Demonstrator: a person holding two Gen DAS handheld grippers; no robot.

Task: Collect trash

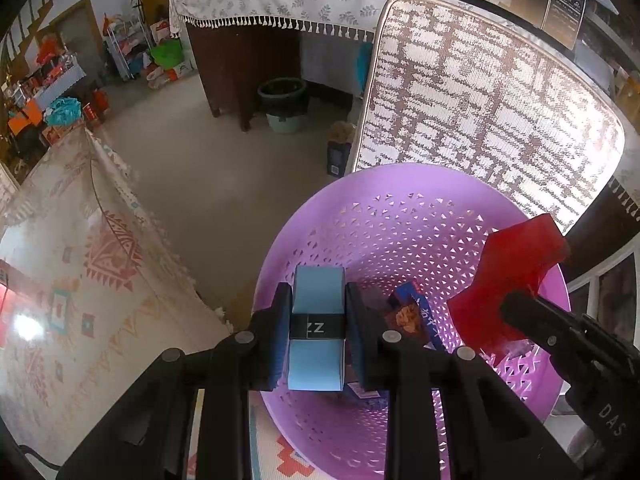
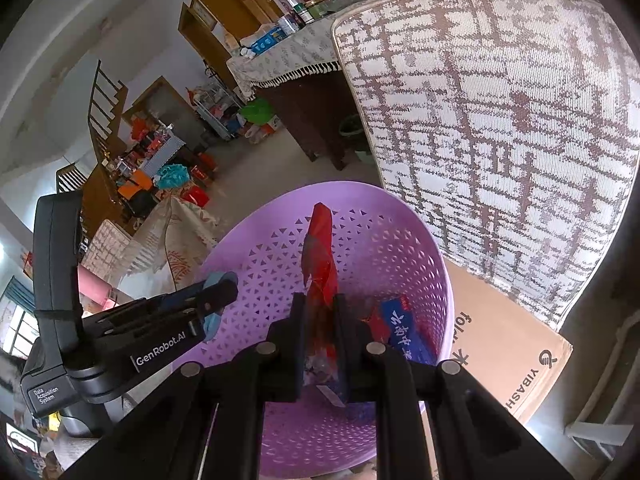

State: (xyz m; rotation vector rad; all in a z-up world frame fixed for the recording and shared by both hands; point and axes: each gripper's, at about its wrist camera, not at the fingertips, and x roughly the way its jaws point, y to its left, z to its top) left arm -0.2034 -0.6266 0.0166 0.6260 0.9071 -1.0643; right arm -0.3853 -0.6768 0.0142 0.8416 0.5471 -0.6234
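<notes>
Left gripper (image 1: pixel 318 322) fingers clamped on a light-blue flat packet with a black band (image 1: pixel 317 320), held upright over the near rim of the purple perforated plastic basket (image 1: pixel 400 216).

Right gripper (image 2: pixel 320 320) fingers pinched on a crumpled red foil wrapper (image 2: pixel 320 256); the wrapper sticks up out of the fingers above the basket interior. In the left wrist view the same wrapper fans out over the basket's right side.

Already in the basket bottom: a blue snack box with white Chinese lettering (image 2: pixel 404 330), lying tilted against the wall. There is more red and blue scrap next to it, too occluded to identify.

The basket sits on a patterned floor mat (image 1: pixel 80 280). A grey-and-brown woven mattress (image 1: pixel 480 112) leans just behind it, and a brown cardboard box (image 2: pixel 504 352) lies to its right.
</notes>
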